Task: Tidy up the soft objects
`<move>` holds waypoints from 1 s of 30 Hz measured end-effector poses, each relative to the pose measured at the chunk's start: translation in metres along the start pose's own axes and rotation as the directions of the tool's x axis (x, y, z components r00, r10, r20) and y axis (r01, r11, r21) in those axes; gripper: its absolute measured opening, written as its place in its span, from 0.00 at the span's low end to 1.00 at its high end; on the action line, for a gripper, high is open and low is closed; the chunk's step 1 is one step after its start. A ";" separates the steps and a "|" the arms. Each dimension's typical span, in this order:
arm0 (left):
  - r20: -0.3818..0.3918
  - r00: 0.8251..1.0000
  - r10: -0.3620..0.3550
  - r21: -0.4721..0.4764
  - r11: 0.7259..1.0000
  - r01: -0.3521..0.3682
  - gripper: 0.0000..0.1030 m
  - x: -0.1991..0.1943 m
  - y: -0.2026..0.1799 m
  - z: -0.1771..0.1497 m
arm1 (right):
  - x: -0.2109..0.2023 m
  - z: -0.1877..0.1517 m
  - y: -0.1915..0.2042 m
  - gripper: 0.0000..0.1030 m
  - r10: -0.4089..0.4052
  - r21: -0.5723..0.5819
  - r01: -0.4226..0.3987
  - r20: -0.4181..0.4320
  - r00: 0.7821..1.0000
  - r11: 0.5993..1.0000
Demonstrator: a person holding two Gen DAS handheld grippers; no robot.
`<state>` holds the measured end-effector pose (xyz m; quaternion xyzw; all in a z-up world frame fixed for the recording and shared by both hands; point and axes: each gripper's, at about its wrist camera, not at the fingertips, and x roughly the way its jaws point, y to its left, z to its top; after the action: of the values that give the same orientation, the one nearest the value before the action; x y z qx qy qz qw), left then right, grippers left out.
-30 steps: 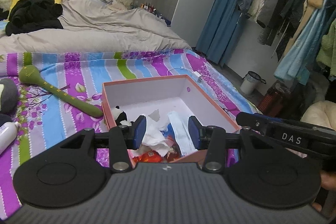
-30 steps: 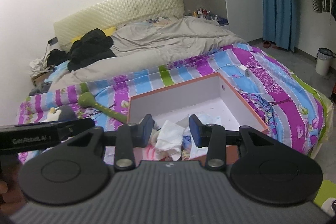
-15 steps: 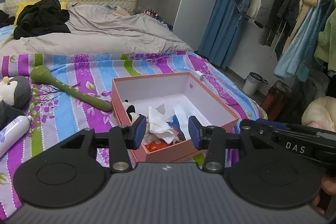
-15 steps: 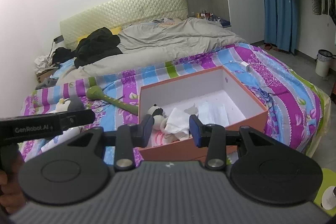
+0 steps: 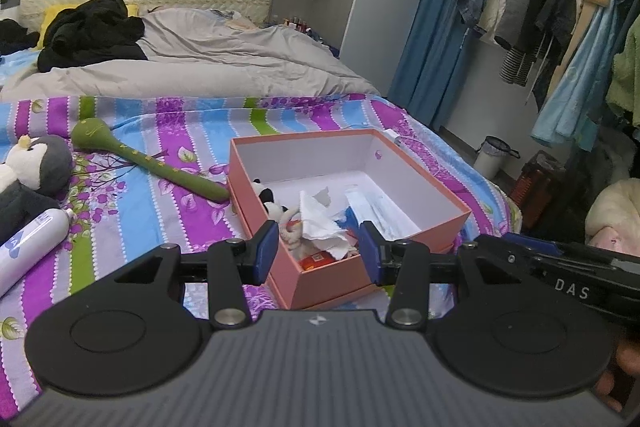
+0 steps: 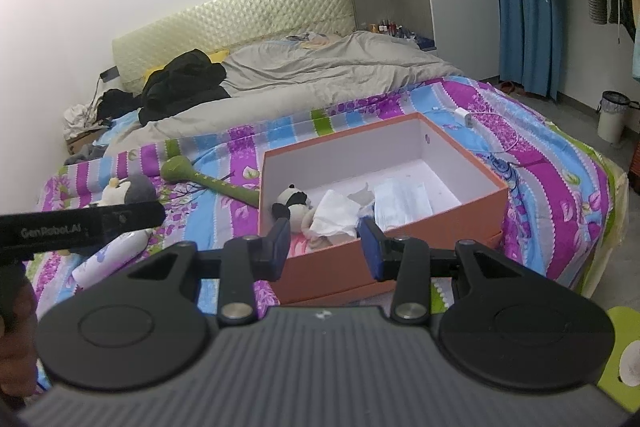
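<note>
Both my left hand-held gripper [image 5: 319, 247] and right hand-held gripper [image 6: 324, 243] are wide open and empty; the penguin toy [image 5: 30, 175], at the left on the bed, looks soft and light, so I would pinch its round squishy belly.

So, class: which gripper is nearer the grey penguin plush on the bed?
Left. The left gripper hangs at the box's near corner, with the penguin plush off to its left. The right gripper sits further right, with the left one between.
</note>
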<state>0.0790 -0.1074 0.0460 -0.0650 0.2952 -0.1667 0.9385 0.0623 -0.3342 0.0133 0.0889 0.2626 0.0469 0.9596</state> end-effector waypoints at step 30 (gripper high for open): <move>0.002 0.999 0.045 0.000 0.999 -0.045 1.00 -0.003 0.007 -0.005 | -0.005 -0.001 -0.008 0.92 -0.069 -0.005 0.069 0.019 0.997 0.998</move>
<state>0.0752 -0.1001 0.0420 -0.0586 0.2959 -0.1455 0.9423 0.0579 -0.3427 0.0132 0.0777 0.2563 0.0137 0.9634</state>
